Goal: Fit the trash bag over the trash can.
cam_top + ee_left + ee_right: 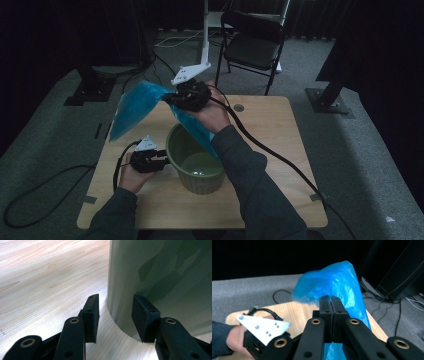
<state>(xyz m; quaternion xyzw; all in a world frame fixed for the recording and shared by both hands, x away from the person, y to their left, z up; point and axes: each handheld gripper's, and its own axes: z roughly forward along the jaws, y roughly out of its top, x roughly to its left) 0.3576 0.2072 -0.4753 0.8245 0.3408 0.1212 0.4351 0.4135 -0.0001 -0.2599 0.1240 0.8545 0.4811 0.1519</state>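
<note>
A: Where is the blue plastic bag (135,107) relative to the right gripper (172,97)?

B: Pinched in it. In the right gripper view the two black jaws are pressed together with the blue film caught between them, one part billowing up beyond the tips and another hanging below. From the high view the gripper is held up above the far side of the green pot (196,165), and the bag spreads both ways from the jaws: a wide flap out to the left over the table's (280,150) edge, and a narrower stretch running down into the pot's mouth.

A: And the left gripper (162,161)?

B: Low at the pot's left side. In the left gripper view its jaws stand apart (nothing is pressed between the pads), with one pad over the bare wood and the other right against the curve of the pot's outer wall (160,277); whether that pad actually touches the wall, I cannot tell. The bag is well apart from this gripper.
</note>
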